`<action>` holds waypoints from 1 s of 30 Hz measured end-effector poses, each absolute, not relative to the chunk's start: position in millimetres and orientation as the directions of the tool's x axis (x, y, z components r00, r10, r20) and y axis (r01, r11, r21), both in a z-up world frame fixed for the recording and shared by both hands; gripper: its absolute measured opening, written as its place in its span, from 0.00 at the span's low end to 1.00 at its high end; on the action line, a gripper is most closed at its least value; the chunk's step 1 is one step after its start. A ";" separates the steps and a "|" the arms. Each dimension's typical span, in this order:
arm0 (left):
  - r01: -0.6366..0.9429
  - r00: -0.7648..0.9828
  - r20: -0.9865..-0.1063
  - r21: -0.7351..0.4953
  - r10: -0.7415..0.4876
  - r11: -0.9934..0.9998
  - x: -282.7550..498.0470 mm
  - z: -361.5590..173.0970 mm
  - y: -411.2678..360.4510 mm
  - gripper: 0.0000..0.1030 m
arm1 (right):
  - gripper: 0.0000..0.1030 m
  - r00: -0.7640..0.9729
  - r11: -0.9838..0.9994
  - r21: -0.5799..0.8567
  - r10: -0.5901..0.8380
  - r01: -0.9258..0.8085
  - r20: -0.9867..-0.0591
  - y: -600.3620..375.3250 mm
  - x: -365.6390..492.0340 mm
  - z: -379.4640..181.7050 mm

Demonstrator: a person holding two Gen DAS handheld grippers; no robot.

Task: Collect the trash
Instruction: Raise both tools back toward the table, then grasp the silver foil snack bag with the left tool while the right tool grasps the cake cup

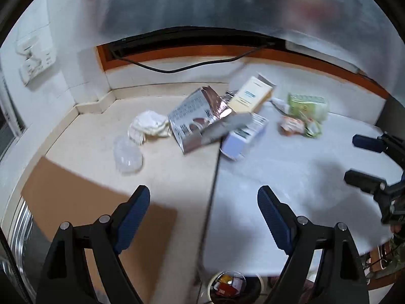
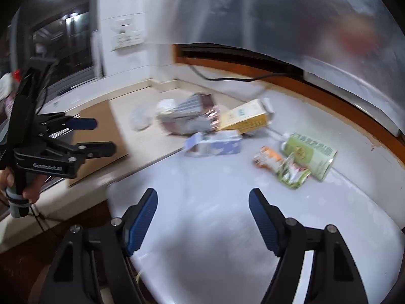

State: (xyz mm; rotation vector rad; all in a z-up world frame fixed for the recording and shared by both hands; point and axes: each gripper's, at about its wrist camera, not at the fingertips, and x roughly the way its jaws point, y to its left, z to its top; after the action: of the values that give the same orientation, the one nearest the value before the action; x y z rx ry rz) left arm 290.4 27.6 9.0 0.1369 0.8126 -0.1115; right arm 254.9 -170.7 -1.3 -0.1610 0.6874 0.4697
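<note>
Both grippers, left gripper [image 1: 203,197] and right gripper [image 2: 203,200], hang empty with jaws wide above the white bench [image 2: 215,177], so next is reaching for the yellow cardboard carton [image 2: 244,119]

The crumpled foil pouch [image 1: 200,119] is shiny silver with grey print and a pinkish-copper inside, and the upright carton beside it [image 1: 253,96] is pale yellow with a small blue label. The flattened carton [image 1: 243,136] is lavender and white, the cylindrical packet [image 2: 310,154] light green with darker green lettering, and the crushed wrapper [image 2: 281,166] orange, white and green. The flat cardboard sheet [image 1: 76,197] is plain brown, and both grippers' finger pads [image 2: 141,217] are dark blue on black frames.
</note>
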 end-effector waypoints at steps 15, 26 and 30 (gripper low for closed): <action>0.234 0.656 -0.750 0.095 -0.085 0.967 392.2 -25.1 21.3 0.83 | 0.73 0.692 0.896 -0.096 0.264 -0.434 -0.672 -181.4 365.1 -43.6; 0.278 0.657 -0.751 0.160 -0.066 0.947 416.8 -36.1 8.4 0.83 | 0.64 0.690 0.836 -0.252 0.192 -0.487 -0.698 -155.4 387.4 -66.3; 0.304 0.626 -0.778 0.179 -0.055 0.936 426.0 -47.2 1.6 0.71 | 0.53 0.667 0.820 -0.272 0.168 -0.503 -0.726 -150.6 394.1 -77.7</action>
State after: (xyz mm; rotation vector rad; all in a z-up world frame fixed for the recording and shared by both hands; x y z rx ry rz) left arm 426.0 1.6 -47.2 0.3074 0.8737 -0.2090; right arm 394.1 -150.6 -77.7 -0.4826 0.7516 0.3954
